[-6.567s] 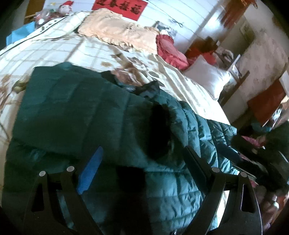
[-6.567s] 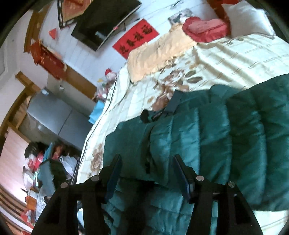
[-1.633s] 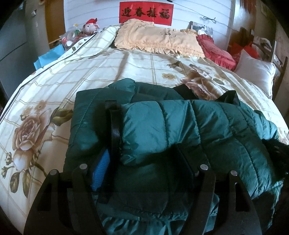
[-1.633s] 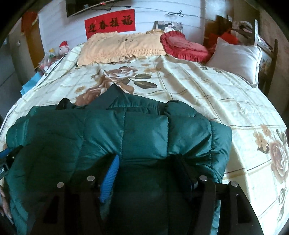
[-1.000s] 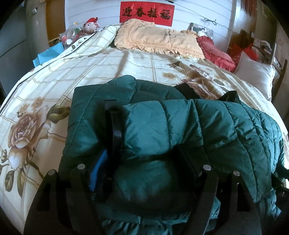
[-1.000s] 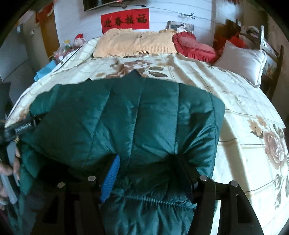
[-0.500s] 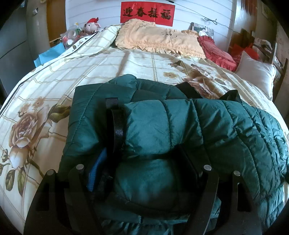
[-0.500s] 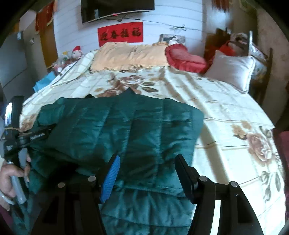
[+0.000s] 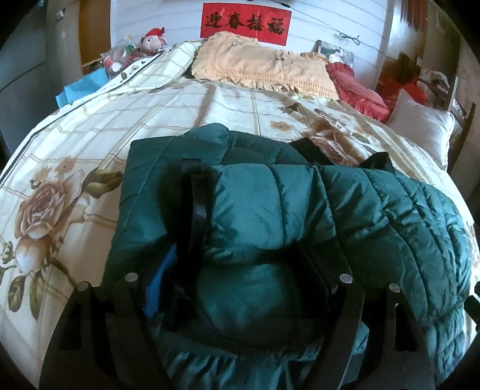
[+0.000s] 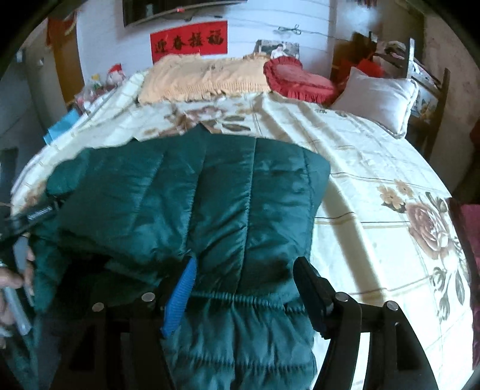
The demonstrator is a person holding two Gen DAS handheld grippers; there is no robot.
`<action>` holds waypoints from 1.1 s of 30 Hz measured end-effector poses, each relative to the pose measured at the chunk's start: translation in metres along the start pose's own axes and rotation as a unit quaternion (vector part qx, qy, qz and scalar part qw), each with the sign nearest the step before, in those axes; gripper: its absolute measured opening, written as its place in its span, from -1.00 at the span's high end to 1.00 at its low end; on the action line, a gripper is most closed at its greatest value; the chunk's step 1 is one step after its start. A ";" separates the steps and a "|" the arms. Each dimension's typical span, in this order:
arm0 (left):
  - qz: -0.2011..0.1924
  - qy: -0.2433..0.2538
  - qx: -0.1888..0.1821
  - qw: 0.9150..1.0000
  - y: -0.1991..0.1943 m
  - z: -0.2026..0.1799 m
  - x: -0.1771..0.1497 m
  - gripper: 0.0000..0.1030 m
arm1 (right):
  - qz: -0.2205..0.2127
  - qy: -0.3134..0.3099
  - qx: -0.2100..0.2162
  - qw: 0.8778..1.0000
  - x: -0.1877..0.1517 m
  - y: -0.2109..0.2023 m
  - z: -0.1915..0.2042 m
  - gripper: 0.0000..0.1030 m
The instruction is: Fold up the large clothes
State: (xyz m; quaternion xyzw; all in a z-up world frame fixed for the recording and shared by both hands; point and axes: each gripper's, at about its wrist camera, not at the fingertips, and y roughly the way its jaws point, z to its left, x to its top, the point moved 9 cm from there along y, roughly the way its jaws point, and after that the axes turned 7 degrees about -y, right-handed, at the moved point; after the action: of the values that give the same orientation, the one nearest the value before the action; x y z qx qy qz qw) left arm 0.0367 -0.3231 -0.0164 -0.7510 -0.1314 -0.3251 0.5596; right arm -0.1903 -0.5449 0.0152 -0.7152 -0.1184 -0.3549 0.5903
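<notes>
A dark green puffer jacket (image 9: 285, 210) lies folded on the floral bedspread (image 9: 75, 150), with a black strap (image 9: 196, 204) along its left fold. My left gripper (image 9: 237, 270) stands wide, with the jacket's near folded edge bulging between its fingers. My right gripper (image 10: 244, 276) is also wide and holds the jacket (image 10: 195, 198) by its elastic hem, lifted off the bed. The other hand and its tool (image 10: 18, 270) show at the left edge of the right wrist view.
A peach pillow (image 9: 264, 66), a red pillow (image 9: 357, 87) and a white pillow (image 9: 420, 129) lie at the bed's head. Toys and clutter (image 9: 132, 51) sit at the far left corner. A red banner (image 9: 246, 22) hangs on the wall.
My right gripper has lifted and pulled back with the hem, so the right side of the jacket rose off the bed. My left gripper has barely moved.
</notes>
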 end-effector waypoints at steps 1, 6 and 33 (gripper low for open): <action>0.002 -0.001 0.000 1.000 -0.004 0.001 -0.001 -0.52 | -0.003 0.001 0.006 1.000 -0.002 -0.005 0.002 -0.37; 0.002 0.001 0.005 1.000 -0.028 0.008 -0.009 -0.52 | -0.005 0.003 0.019 1.000 -0.012 -0.017 0.014 -0.38; 0.015 0.021 0.005 1.000 -0.117 0.054 -0.105 -0.52 | 0.023 0.034 0.036 0.999 -0.089 -0.049 0.035 -0.38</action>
State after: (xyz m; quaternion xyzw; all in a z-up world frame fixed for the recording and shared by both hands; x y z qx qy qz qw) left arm -0.0900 -0.2158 -0.0033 -0.7429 -0.1097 -0.3315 0.5711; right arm -0.2703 -0.4763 -0.0068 -0.6834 -0.0950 -0.3606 0.6276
